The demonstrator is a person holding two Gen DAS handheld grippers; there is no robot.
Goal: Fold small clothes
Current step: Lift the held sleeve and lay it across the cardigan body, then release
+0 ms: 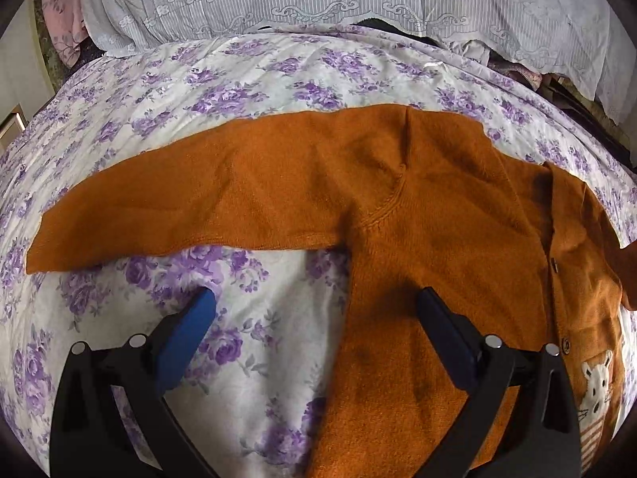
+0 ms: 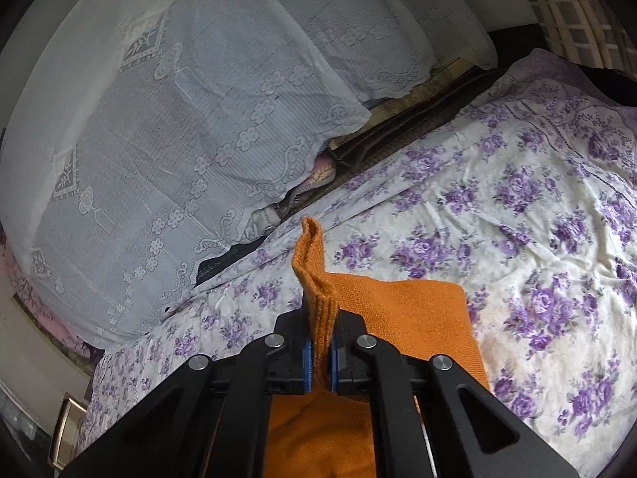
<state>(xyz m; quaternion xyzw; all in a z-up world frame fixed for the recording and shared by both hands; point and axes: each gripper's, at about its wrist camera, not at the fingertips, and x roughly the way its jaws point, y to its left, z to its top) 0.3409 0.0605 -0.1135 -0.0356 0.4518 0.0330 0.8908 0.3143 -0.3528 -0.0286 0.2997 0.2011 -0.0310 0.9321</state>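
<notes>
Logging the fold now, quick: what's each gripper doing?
Left gripper: open, holding nothing, one finger over the orange cardigan.
Right gripper: shut on the cardigan's cuff.

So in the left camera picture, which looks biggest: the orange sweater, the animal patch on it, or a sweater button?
1. Orange sweater
2. Animal patch
3. Sweater button

The fisheye lens stretches things, but these gaps are plain.

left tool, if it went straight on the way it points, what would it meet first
Probably the orange cardigan: the open left tool straddles its side edge over the floral sheet, so one finger would likely land on knit, the other on sheet. Depth is unclear.
</notes>
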